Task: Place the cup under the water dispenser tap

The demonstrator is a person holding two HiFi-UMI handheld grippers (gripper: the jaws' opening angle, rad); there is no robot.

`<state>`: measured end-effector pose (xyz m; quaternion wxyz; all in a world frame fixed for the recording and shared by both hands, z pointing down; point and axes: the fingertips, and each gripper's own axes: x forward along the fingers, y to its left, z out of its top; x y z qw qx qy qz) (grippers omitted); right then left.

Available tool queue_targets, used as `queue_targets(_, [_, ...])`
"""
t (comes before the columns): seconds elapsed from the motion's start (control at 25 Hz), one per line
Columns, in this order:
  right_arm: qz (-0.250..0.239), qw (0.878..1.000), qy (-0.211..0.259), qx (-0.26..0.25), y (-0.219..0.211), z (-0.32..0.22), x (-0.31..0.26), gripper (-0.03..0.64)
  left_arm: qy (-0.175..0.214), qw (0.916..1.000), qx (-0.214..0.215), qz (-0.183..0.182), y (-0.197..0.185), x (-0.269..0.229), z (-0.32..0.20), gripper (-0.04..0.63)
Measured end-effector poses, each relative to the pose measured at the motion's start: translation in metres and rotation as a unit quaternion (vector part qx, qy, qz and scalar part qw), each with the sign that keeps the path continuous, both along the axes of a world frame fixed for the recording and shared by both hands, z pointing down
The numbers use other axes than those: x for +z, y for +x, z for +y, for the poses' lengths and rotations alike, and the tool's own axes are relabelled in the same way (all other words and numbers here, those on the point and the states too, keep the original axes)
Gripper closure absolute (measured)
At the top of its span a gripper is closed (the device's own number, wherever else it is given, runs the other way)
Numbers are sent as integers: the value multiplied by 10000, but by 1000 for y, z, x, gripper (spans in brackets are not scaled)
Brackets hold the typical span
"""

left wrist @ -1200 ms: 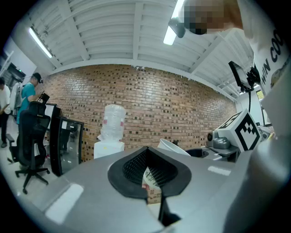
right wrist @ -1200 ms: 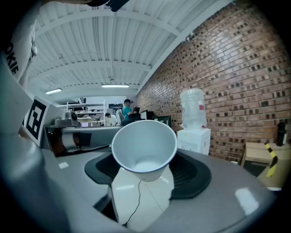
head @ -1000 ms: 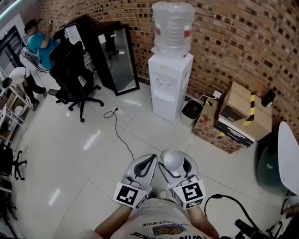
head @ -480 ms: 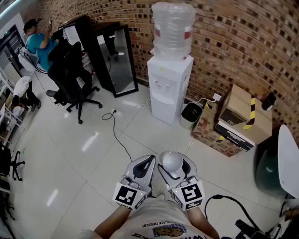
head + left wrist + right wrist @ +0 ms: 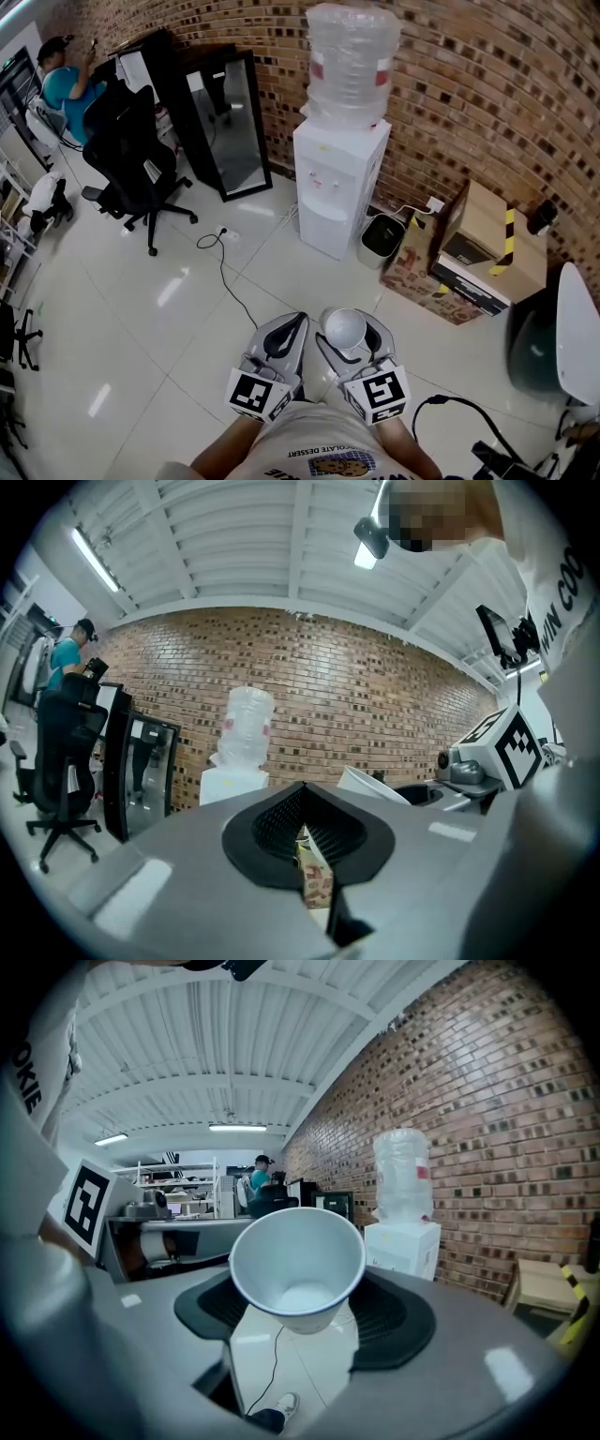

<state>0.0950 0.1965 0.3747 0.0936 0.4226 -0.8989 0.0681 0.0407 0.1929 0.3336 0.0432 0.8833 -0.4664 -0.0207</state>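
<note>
A white paper cup (image 5: 345,328) sits tilted with its mouth up between the jaws of my right gripper (image 5: 349,332), which is shut on it. In the right gripper view the cup (image 5: 298,1265) fills the middle, empty inside. The white water dispenser (image 5: 336,183) with its clear bottle (image 5: 349,61) stands against the brick wall, well ahead of both grippers. It shows small in the right gripper view (image 5: 401,1232) and the left gripper view (image 5: 234,771). My left gripper (image 5: 284,335) is beside the right one, jaws shut on nothing (image 5: 305,832).
A small bin (image 5: 380,234) and cardboard boxes (image 5: 478,244) stand right of the dispenser. A black-framed mirror (image 5: 220,122) and an office chair (image 5: 131,150) are to its left. A cable (image 5: 230,272) trails across the white floor tiles. A person (image 5: 61,80) is at the far left.
Both grippers, with the cup still held, have come a little closer to the dispenser. The chair and mirror have slid left in the head view.
</note>
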Motion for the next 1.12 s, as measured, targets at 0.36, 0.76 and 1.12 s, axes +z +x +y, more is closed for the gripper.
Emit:
queue_targets(0.36, [76, 9997, -214, 79, -20, -67, 8, 284, -224, 9997, 72, 98, -23, 9, -72, 604])
queue_targets(0.76, [145, 9989, -393, 232, -56, -150, 8, 284, -412, 9987, 269, 163, -59, 11, -158, 604])
queue_targets(1.12, [324, 9979, -493, 249, -93, -217, 5, 284, -471, 9978, 370, 297, -93, 8, -228, 604])
